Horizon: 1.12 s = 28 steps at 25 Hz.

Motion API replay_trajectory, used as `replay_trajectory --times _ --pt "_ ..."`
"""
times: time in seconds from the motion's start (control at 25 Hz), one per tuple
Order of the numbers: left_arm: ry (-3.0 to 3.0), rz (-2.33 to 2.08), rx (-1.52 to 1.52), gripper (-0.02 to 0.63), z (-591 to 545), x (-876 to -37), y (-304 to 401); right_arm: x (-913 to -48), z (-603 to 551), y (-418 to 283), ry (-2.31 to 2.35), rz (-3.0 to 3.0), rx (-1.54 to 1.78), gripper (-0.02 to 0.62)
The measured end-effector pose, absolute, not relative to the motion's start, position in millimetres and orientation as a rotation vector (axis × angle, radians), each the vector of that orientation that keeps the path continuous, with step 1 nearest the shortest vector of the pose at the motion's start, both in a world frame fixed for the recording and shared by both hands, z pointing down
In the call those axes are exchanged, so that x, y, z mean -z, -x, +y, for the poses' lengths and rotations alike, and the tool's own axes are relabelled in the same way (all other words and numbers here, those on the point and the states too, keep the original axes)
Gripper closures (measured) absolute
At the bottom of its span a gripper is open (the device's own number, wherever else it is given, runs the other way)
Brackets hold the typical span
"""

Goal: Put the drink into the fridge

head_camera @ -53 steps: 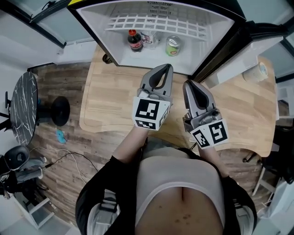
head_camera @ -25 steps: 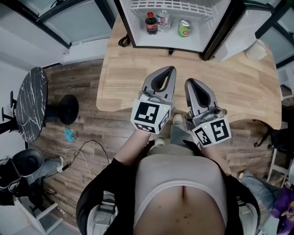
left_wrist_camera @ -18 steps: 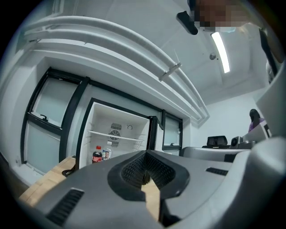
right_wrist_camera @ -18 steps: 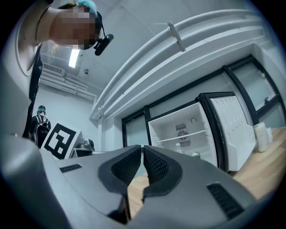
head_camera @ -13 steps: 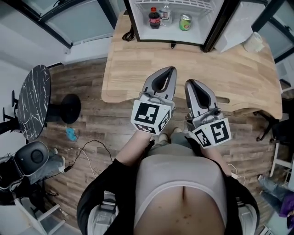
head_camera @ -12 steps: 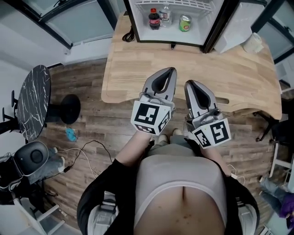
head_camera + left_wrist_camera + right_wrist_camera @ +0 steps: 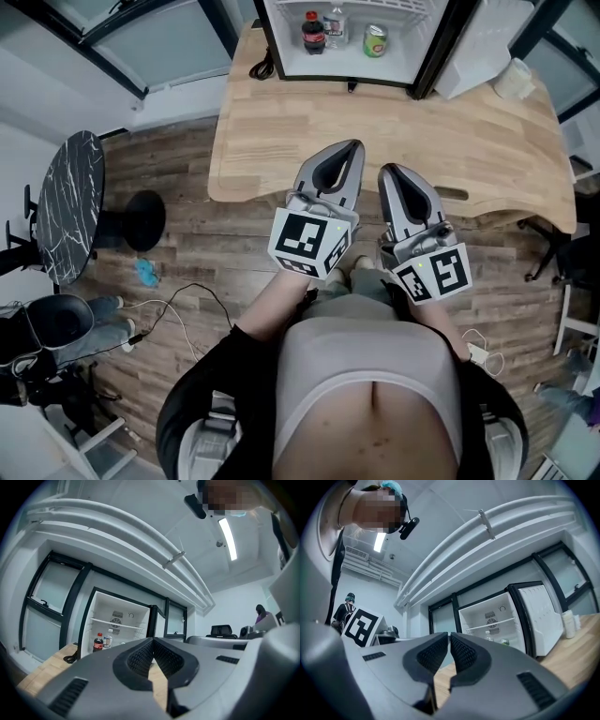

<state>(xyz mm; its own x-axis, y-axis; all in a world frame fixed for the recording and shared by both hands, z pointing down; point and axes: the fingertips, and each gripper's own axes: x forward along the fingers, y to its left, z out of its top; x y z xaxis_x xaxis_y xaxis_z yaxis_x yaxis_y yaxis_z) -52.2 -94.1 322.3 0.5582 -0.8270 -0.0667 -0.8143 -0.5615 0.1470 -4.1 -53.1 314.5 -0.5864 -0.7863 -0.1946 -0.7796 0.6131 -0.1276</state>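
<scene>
The small fridge (image 7: pixel 366 66) stands open at the far end of the wooden table (image 7: pixel 403 122). On its floor stand a cola bottle (image 7: pixel 313 30), a clear bottle (image 7: pixel 335 26) and a green can (image 7: pixel 375 39). My left gripper (image 7: pixel 352 145) and right gripper (image 7: pixel 389 169) hover side by side over the table's near edge, well short of the fridge. Both are shut with nothing between the jaws. The left gripper view shows the cola bottle (image 7: pixel 98 642) in the fridge (image 7: pixel 117 625) beyond the left gripper (image 7: pixel 153 640). Past the right gripper (image 7: pixel 449 633), the right gripper view shows the green can (image 7: pixel 505 642).
The fridge door (image 7: pixel 483 47) hangs open to the right, with a paper roll (image 7: pixel 517 80) beside it. A black cable (image 7: pixel 258 67) lies on the table's left corner. A round dark side table (image 7: pixel 61 202) and a black stool base (image 7: pixel 141 220) stand at the left on the wood floor.
The fridge and table have slid up and away in the head view as the person backed off. Both grippers have kept side by side and shut.
</scene>
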Motion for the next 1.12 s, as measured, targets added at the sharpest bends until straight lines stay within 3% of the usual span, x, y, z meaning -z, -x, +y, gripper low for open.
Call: replay_trajectory --times 0.56,1.12 --pt "-2.689 -1.458 0.213 0.600 -48 -314 53 -309 -3 5 1.231 2.621 0.024 0.557" --pt "-2.656 -1.483 0.237 0.600 49 -315 7 -313 92 -36 1.184 2.672 0.034 0.557"
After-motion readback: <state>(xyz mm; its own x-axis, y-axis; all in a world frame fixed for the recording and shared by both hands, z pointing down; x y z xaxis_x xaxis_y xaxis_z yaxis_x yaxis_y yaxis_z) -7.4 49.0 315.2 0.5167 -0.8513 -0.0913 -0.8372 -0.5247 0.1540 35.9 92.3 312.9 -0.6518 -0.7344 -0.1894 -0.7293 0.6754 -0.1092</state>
